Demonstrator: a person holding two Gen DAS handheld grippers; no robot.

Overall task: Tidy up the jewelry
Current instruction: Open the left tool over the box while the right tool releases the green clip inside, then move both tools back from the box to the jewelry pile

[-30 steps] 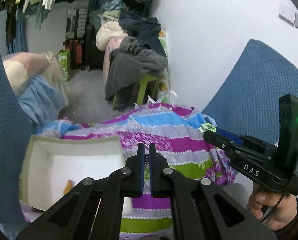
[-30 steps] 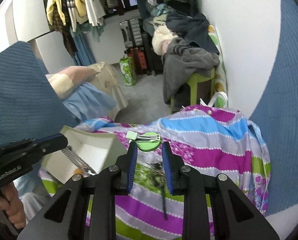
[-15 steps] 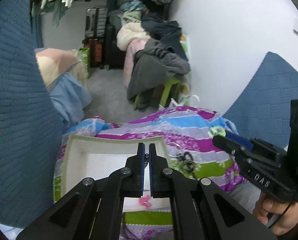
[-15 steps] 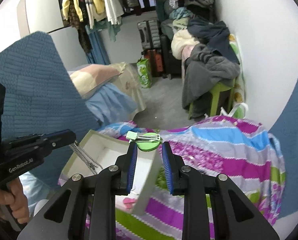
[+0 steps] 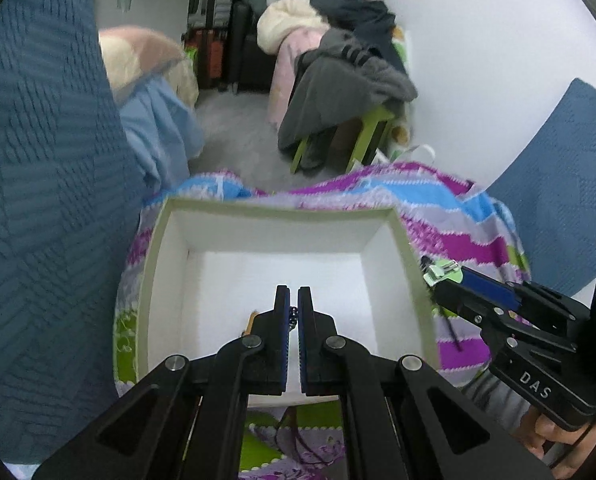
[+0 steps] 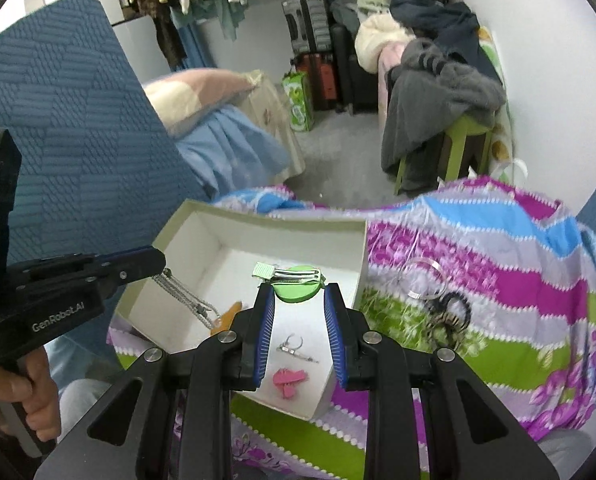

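A white open box [image 5: 274, 264] [image 6: 234, 256] lies on a striped cloth. My left gripper [image 5: 293, 312] is shut on a beaded chain [image 6: 186, 300] that hangs down into the box, seen in the right wrist view. My right gripper [image 6: 299, 292] is shut on a green round hair clip [image 6: 298, 285] with a metal clasp and holds it over the box's right part; the clip also shows in the left wrist view [image 5: 441, 272]. In the box lie a pink bow [image 6: 290, 378], a small silver earring [image 6: 294, 346] and an orange piece [image 6: 228, 316].
On the cloth [image 6: 497, 264] right of the box lie a silver bangle [image 6: 425, 280] and a dark striped hair claw [image 6: 449, 316]. Blue quilted cushions [image 6: 58, 140] stand on both sides. Beyond are a floor, a green stool with clothes [image 6: 449, 92] and suitcases.
Both grippers have moved over the box with their items. The box now fills the left wrist view, and the chain hangs inside it.
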